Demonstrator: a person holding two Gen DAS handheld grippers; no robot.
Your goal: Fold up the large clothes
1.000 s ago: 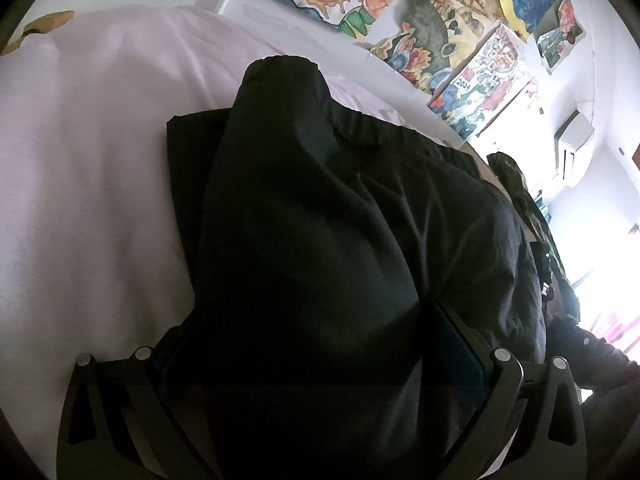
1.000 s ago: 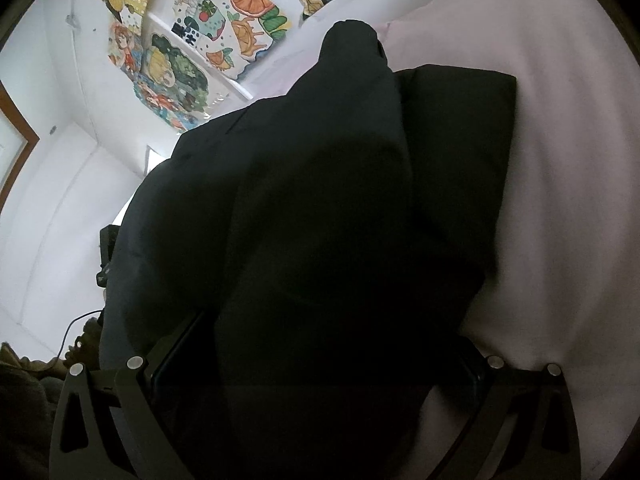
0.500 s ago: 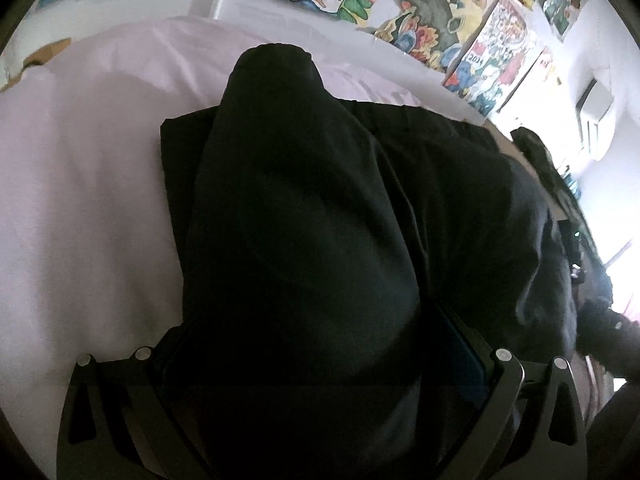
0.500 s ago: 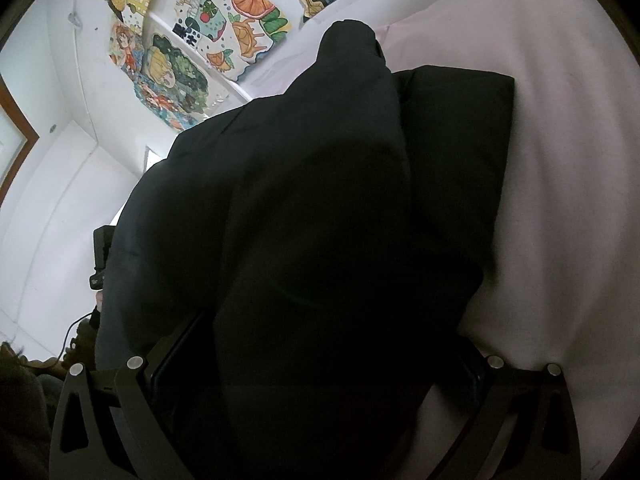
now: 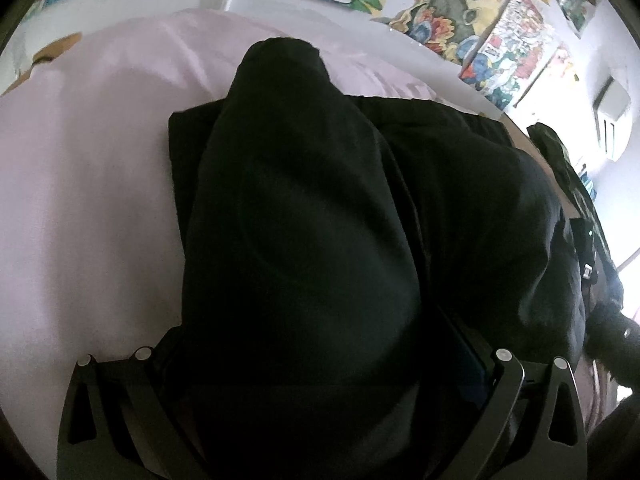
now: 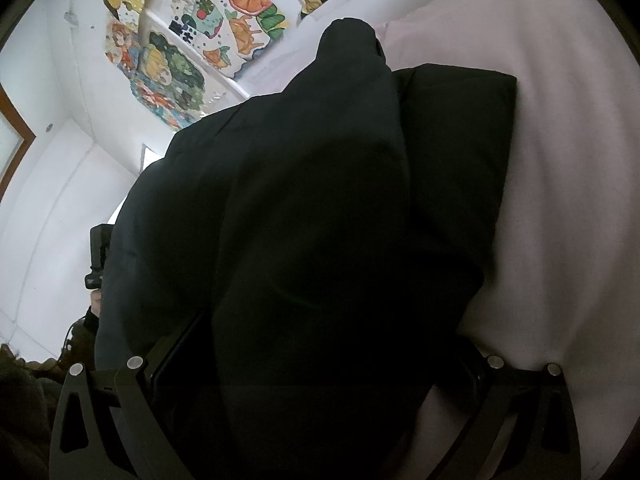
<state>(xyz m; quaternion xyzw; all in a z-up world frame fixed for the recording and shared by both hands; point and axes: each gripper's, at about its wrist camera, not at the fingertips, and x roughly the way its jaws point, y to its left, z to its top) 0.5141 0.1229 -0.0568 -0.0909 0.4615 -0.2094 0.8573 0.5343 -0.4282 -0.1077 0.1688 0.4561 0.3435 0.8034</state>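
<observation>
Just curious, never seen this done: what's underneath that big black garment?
The black garment lies on a pale pink sheet, visible around its edges. Whatever is directly beneath it is covered. The fabric also hides the fingertips of the left gripper and right gripper.

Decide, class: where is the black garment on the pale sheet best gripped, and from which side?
Grip the near edge of the black garment, coming in low from the front. It drapes in a long ridge toward both grippers and already bunches between the jaws; its far end lies flat on the sheet.
</observation>
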